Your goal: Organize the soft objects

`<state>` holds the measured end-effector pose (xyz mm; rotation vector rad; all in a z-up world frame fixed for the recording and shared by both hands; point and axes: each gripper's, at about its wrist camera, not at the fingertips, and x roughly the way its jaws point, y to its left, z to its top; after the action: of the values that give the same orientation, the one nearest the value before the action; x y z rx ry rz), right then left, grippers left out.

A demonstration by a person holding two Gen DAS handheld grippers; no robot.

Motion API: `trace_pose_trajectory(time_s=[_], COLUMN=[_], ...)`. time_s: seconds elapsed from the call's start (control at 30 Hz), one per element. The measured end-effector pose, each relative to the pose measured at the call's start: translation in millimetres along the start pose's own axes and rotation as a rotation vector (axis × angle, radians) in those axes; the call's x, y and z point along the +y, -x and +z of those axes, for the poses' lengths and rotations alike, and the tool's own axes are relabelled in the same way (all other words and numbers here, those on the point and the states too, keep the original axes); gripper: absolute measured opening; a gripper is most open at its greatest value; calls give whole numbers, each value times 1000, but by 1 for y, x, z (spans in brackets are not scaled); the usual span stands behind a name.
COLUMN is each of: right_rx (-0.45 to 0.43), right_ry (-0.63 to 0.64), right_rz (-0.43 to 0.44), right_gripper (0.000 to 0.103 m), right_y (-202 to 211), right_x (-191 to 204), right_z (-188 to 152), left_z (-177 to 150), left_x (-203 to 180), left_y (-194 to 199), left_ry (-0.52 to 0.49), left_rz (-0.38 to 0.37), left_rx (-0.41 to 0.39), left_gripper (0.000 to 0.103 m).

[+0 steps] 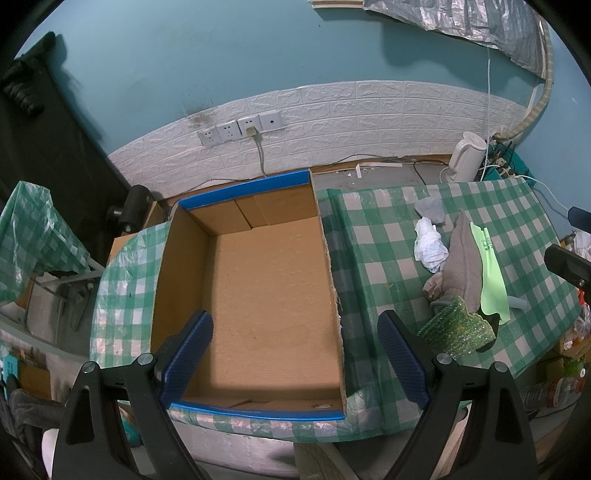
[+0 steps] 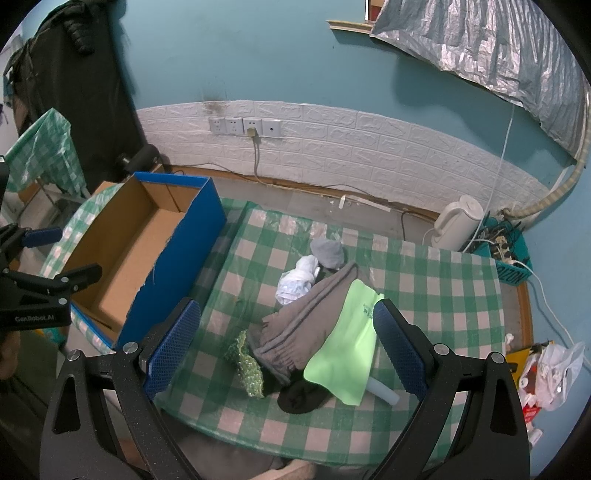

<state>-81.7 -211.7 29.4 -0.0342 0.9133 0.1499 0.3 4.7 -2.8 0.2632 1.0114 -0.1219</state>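
Nothing boxed yet: my cardboard box (image 1: 258, 295) sits empty, clothes pile (image 2: 314, 314) at frame center, both tongs (image 1: 295, 354) (image 2: 288, 343) gaping, holding nothing.

— What sort of place is this?
— A lived-in home: checked cloth (image 2: 424, 291) on the tabletop, wall sockets (image 2: 243, 126), a white kettle (image 2: 460, 223), and a dark jacket (image 2: 79, 27) hanging by the teal wall (image 2: 258, 48).

Ahead of you a row of wall sockets (image 2: 245, 126) sits in the white brick-pattern panel (image 2: 369, 147); a white kettle (image 2: 460, 223) stands on the floor beside a teal basket (image 2: 511, 273) of cables; crumpled silver sheeting (image 2: 491, 48) hangs on the teal wall.
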Motion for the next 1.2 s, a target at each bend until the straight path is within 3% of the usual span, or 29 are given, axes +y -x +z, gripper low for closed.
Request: trace_pose_trajectory(time_s=[0.5, 0.77, 1.2], right_rx=[12, 72, 219], right_ry=[-4, -69, -190], right_rz=[-6, -12, 4], right_gripper=[95, 95, 95], right_y=[-7, -23, -72], right_x=[-6, -34, -78], right_z=[-11, -19, -29], left_z=[-5, -4, 0], left_x=[-7, -23, -70], left_y=[-5, -20, -43], left_ry=[-12, -17, -76], left_rz=[-19, -72, -79], left_rx=[34, 102, 180], left_gripper=[92, 92, 92])
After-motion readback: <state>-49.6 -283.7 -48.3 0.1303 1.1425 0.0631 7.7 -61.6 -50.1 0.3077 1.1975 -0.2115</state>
